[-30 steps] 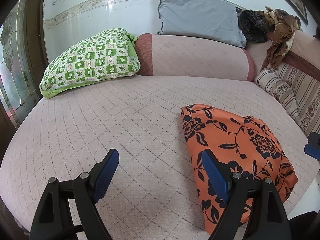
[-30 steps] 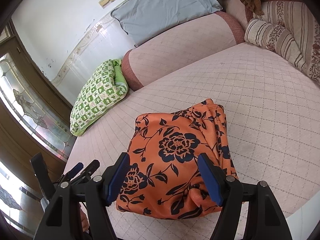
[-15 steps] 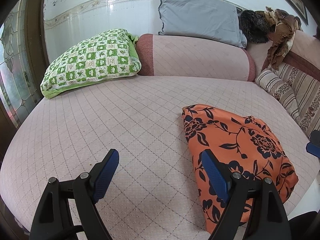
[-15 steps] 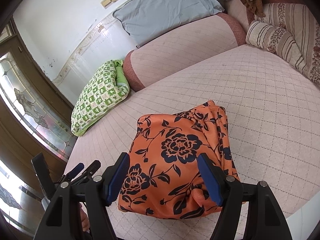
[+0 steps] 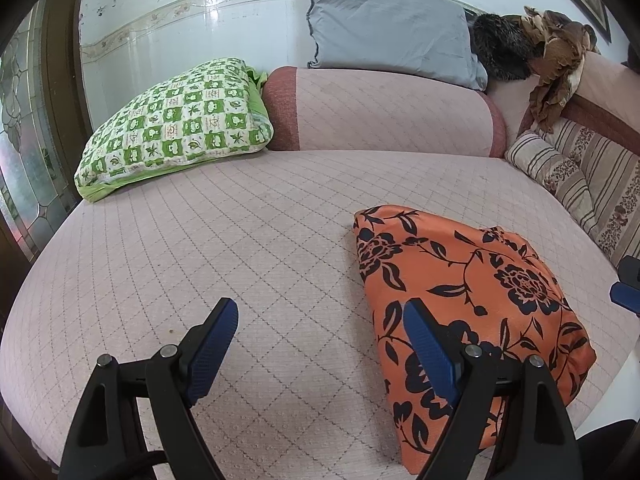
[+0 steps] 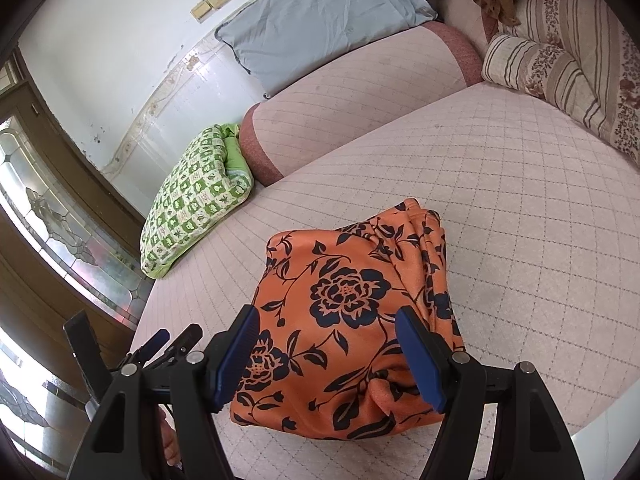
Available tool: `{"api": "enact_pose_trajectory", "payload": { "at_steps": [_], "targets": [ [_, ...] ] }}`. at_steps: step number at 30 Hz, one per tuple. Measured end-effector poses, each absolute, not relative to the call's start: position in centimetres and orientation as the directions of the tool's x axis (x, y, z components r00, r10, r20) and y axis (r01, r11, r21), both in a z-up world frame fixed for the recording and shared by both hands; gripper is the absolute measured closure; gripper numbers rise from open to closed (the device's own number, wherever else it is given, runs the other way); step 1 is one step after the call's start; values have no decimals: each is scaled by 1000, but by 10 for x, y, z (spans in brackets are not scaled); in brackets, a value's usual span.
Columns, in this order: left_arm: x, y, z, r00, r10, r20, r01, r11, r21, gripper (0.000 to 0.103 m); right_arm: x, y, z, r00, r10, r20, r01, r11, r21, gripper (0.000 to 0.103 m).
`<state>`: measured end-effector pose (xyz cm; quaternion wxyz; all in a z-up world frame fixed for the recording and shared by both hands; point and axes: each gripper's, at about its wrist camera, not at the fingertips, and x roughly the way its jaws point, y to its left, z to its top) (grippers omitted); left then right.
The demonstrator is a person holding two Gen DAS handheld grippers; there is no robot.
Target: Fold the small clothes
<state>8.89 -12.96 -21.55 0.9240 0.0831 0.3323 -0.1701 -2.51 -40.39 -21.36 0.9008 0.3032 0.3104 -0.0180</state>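
A: Where's the cloth?
B: Orange flowered cloth (image 5: 472, 304), folded into a thick bundle, lying on the pink quilted bed (image 5: 240, 240) near its front rim. Its near end almost reaches that rim.
A: The jaws?
B: Left gripper (image 5: 320, 340): jaws spread wide, nothing between them, over bare quilt just left of the bundle. Right gripper (image 6: 332, 352): jaws released, held apart above the bundle's near end; pads not pressing on the fabric.
A: Open room?
B: Wide bare quilt left of and behind the bundle. Green checked pillow (image 5: 176, 132) at the far left edge. Pink bolster (image 5: 380, 116) along the back, grey pillow (image 5: 388, 28) leaning on top of it. Striped cushions (image 5: 572, 176) line the right side, well apart from the bundle.
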Motion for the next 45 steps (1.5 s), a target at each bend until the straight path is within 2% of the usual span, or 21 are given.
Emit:
{"api": "enact_pose_trajectory", "payload": {
  "at_steps": [45],
  "targets": [
    [90,-156,-222,692,-280,-666,416,908,49,18,-18,-442,-252,802,194,-564,267,729,630,29]
  ]
}}
